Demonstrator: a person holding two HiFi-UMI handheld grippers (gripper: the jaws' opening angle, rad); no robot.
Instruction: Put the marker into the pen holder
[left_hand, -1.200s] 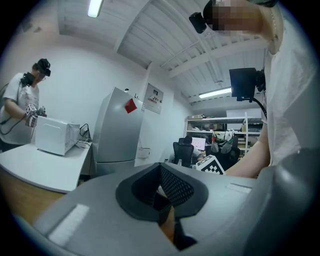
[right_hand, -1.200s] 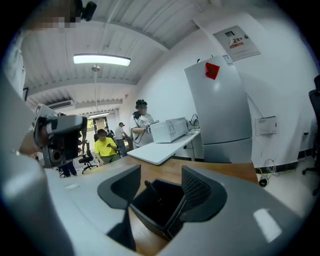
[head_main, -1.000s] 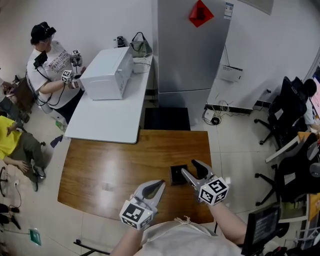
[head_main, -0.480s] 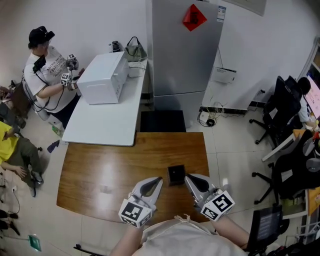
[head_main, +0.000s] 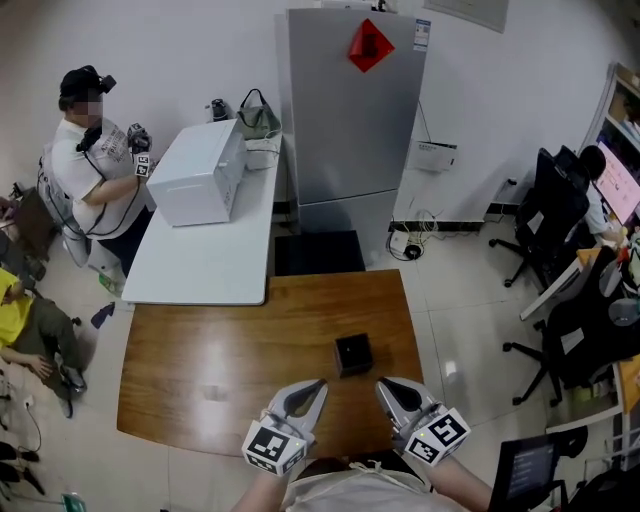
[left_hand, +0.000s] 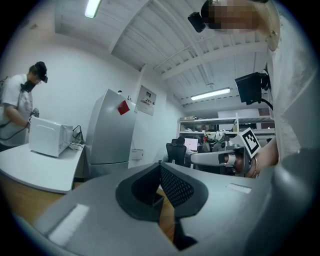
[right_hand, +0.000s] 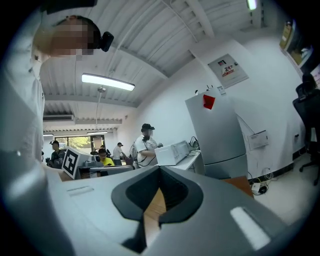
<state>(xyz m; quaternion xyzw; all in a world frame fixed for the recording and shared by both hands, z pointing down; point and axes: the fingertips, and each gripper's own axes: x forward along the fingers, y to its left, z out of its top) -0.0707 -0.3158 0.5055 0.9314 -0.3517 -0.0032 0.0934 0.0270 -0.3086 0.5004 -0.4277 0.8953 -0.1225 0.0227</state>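
Closest to us, our left tool and our right tool sit side by side over the near edge of the brown counter. Both point level, away from us. Each one has its jaws pressed together with nothing in between. Just past the tips, a bit nearer the right tool, stands the little black pen holder. It is upright and neither tool touches it. We cannot find the marker on the wood or in a tool. It may be down inside the holder, but we cannot see in. So we think the job is either done or not yet begun. If it is not done, the next move means spotting the marker, spreading one tool's jaws and picking it up gently. There is lots of bare wood to the left of the holder to move in. The right edge of the counter is near the holder, with floor beyond. Farther off are a white counter with a white box, a grey fridge, a person at the far left and chairs at the right.
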